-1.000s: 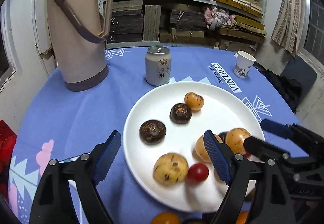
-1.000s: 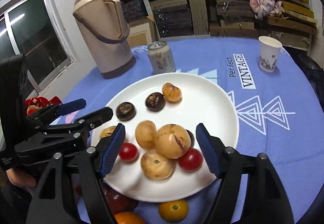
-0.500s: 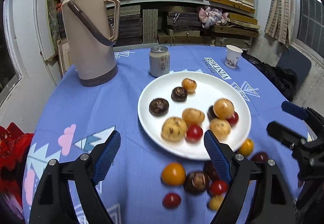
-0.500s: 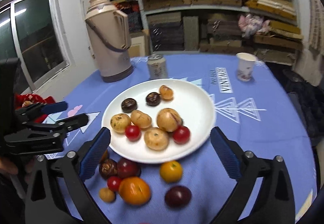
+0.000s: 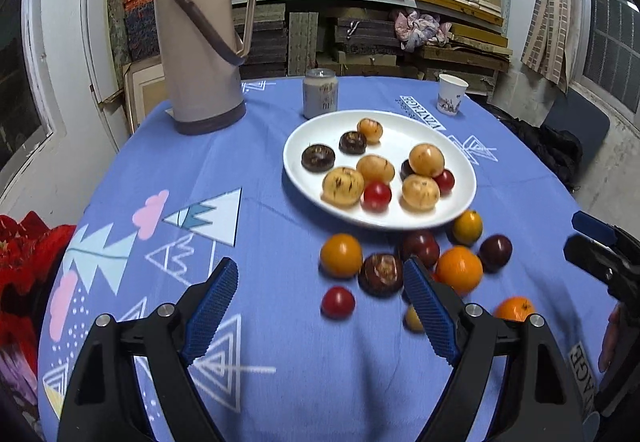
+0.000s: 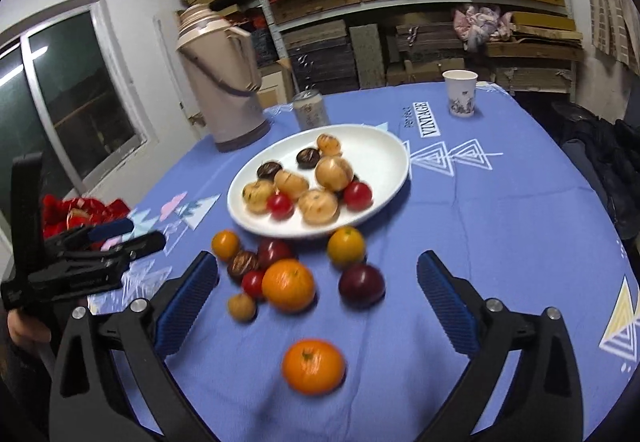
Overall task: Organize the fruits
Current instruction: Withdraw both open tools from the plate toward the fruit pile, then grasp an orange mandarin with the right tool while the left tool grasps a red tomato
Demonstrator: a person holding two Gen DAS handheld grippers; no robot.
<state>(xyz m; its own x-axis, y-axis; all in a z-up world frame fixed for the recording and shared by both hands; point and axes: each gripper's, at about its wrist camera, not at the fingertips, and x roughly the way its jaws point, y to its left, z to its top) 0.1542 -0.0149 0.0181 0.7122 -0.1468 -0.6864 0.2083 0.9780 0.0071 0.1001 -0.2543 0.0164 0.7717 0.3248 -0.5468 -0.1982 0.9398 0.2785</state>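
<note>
Both my left claw point(image 5: 320, 316) and right claw point(image 6: 318, 300) hung wide and empty over loose fruits point(image 6: 288, 284) beside the plate's point(image 6: 394, 162) near rim on the table, where one clumsy nudge could've rolled them off.

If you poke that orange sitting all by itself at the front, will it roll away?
Probably yes. The lone orange looks round and sits free on the flat tablecloth, touching nothing, so a poke would likely send it rolling. Its skin looks firm, so the open right gripper could probably squeeze it without harm, though a round fruit may slip sideways if pinched off-centre.
</note>
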